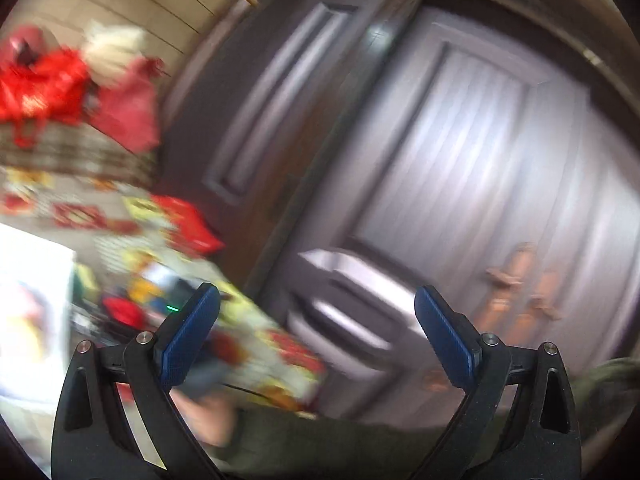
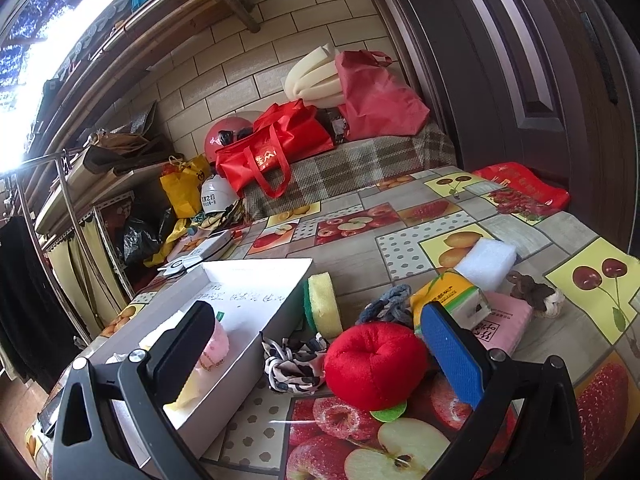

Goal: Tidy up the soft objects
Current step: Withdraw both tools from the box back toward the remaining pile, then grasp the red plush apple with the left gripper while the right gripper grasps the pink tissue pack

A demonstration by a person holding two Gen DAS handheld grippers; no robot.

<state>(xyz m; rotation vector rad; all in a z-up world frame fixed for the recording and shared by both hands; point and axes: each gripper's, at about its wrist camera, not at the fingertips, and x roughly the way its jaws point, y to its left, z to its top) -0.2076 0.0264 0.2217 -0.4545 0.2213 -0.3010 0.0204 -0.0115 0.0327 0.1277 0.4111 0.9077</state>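
In the right wrist view my right gripper (image 2: 320,340) is open and empty, just above a red plush apple (image 2: 374,364) and a black-and-white scrunchie (image 2: 294,364) on the fruit-print table (image 2: 420,216). A white box (image 2: 256,280) at the left holds a pink soft item (image 2: 216,348). A yellow-green sponge (image 2: 322,306), a grey scrunchie (image 2: 386,304), a tissue pack (image 2: 452,294), a white foam block (image 2: 486,264), a pink pack (image 2: 504,322) and a brown knot (image 2: 534,292) lie behind the apple. The left wrist view is blurred. My left gripper (image 1: 316,312) is open and empty, raised off the table's right edge facing a dark door (image 1: 460,140).
A plaid-covered bench (image 2: 360,164) behind the table carries red bags (image 2: 276,148), a red helmet (image 2: 228,136) and foam pieces (image 2: 312,76). A red pack (image 2: 520,188) lies at the table's far right. A cluttered shelf (image 2: 100,184) stands at the left.
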